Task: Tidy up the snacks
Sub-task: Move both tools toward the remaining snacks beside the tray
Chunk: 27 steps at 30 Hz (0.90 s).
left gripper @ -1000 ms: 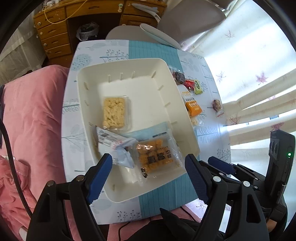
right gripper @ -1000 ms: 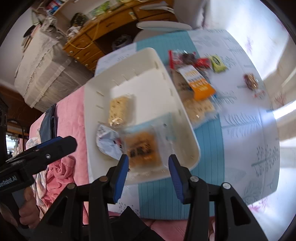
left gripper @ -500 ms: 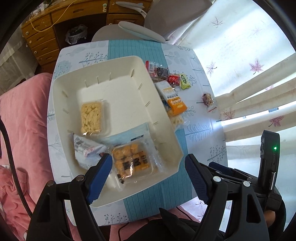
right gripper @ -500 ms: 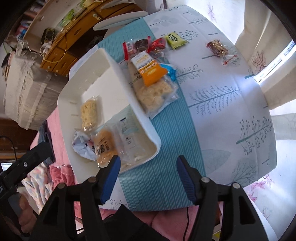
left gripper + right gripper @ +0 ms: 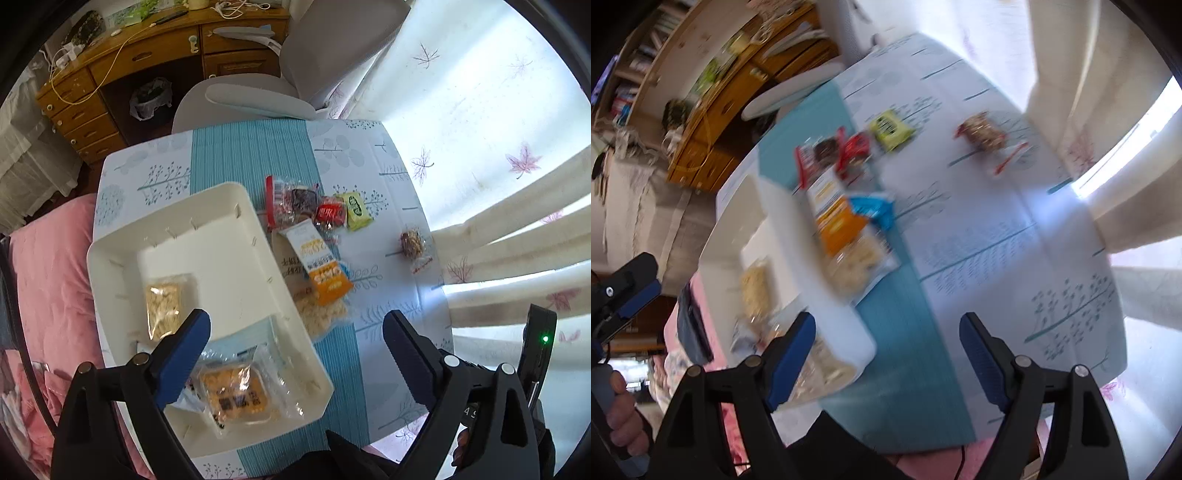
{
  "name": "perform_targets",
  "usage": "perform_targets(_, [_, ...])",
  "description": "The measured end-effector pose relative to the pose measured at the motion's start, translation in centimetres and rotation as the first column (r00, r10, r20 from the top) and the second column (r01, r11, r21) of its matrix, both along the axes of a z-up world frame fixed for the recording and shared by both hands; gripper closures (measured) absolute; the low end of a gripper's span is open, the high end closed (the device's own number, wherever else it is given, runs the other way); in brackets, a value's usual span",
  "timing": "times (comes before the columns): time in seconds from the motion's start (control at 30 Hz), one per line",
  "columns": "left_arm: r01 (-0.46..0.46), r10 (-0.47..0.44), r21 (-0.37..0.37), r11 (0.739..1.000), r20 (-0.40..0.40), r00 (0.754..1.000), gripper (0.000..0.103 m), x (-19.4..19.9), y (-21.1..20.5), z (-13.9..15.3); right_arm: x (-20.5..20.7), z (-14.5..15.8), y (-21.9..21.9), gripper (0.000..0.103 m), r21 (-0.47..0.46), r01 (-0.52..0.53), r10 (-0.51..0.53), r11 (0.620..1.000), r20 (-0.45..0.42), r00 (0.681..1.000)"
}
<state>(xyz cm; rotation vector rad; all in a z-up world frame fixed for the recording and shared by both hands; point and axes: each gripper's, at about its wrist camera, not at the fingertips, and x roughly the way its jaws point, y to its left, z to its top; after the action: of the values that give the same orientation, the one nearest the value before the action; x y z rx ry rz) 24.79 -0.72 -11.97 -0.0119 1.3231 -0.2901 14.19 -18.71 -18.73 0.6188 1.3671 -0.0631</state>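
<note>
A white bin (image 5: 229, 236) sits on the table's left part and holds a pale cracker pack (image 5: 162, 306) and an orange biscuit pack (image 5: 236, 395). Loose snacks lie right of it: an orange-and-white packet (image 5: 321, 266), a clear bag of pale snacks (image 5: 321, 314), a dark red-edged pack (image 5: 291, 199), a red candy (image 5: 330, 214), a green candy (image 5: 356, 210) and a brown wrapped sweet (image 5: 412, 243). My left gripper (image 5: 295, 358) is open and empty above the bin's near corner. My right gripper (image 5: 886, 354) is open and empty above the table's near edge; its view is blurred.
The table (image 5: 384, 173) has a teal-striped cloth with tree prints. A grey chair (image 5: 258, 99) and a wooden desk (image 5: 122, 70) stand behind it. A pink bed (image 5: 48, 280) lies left. Curtains (image 5: 509, 236) hang to the right.
Both grippers have drawn back and swung right, away from the bin. The right jaws have opened wider. The loose snacks now show more centrally in both views.
</note>
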Motion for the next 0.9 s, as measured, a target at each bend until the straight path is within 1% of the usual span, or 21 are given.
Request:
perform_targets(0.13, [0.003,-0.003,0.005,1.0,-0.022,1.0,0.009,1.9,-2.2,-1.1,1.0,-0.7,-1.9,0.022,-0.061,0.029,-0.028,0.998,0.027,0.999])
perform_targets(0.2, [-0.004,0.006,0.026,1.0,-0.056,0.998,0.009,2.9,-3.5,-2.3,1.6,-1.2,-2.7,0.022,-0.093,0.032,-0.028,0.995,0.039,0.999])
perform_targets(0.27, [-0.017,0.02,0.037,0.999,-0.097,0.995,0.009,3.6,-4.3,-3.6,2.3,-1.7,-3.6,0.022,-0.099,0.04,-0.035,0.994,0.052,0.998])
perform_targets(0.37, [-0.038,0.043,0.035,0.999,-0.154,0.987,0.009,4.8,-5.5,-5.6,3.4,-2.3,-4.6,0.022,-0.116,0.042,-0.031,0.992,0.099,0.995])
perform_targets(0.47, [-0.054,0.065,0.062,0.997,-0.185,0.981,0.009,5.8,-6.7,-7.4,4.8,-2.9,-5.3,0.022,-0.185,0.029,0.004,0.982,0.18,0.984])
perform_targets(0.53, [-0.073,0.089,0.077,0.994,-0.219,0.972,0.009,6.6,-7.4,-8.8,5.6,-3.5,-5.7,0.022,-0.209,0.025,0.021,0.978,0.214,0.977])
perform_targets(0.6, [-0.089,0.111,0.098,0.991,-0.249,0.962,0.009,7.1,-7.9,-10.1,6.3,-4.3,-6.3,0.022,-0.22,0.04,0.015,0.975,0.244,0.97])
perform_targets(0.7, [-0.112,0.156,0.163,0.98,-0.291,0.944,0.011,7.7,-8.4,-12.2,7.0,-5.6,-7.1,0.023,-0.256,0.063,0.007,0.965,0.261,0.965])
perform_targets(0.73, [-0.124,0.174,0.176,0.977,-0.312,0.934,0.013,7.9,-8.5,-13.0,7.2,-6.0,-7.3,0.023,-0.274,0.065,0.009,0.959,0.26,0.965])
perform_targets(0.8, [-0.135,0.189,0.178,0.975,-0.339,0.922,0.013,8.1,-8.7,-14.2,7.7,-6.8,-7.7,0.026,-0.302,0.063,0.022,0.951,0.271,0.962])
perform_targets(0.9, [-0.132,0.205,0.214,0.968,-0.364,0.909,0.017,8.4,-9.2,-15.9,8.5,-8.0,-7.9,0.032,-0.357,0.046,0.061,0.933,0.285,0.957])
